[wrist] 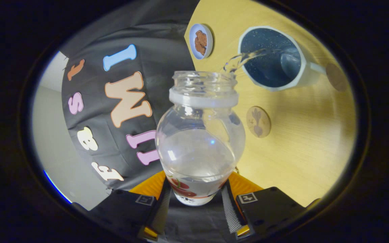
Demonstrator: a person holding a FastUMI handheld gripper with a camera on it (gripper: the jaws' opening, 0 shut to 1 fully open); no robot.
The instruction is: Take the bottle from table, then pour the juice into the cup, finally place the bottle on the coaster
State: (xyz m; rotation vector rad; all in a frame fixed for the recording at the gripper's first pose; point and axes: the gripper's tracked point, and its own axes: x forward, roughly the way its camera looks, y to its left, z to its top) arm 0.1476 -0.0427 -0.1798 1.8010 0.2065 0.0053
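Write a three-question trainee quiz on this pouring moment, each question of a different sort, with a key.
1. True or false: the tool is shut on the bottle, one finger on each side of its labelled base.
2. Multiple choice: where is the clear stream from the bottle's open mouth going? A) onto the wooden table B) into the white cup with the dark inside C) onto the round wooden coaster
3. Fill in: besides the coaster with the plant drawing, a small white ____ with a brown picture lies on the table beyond the bottle.

Key: 1 true; 2 B; 3 disc
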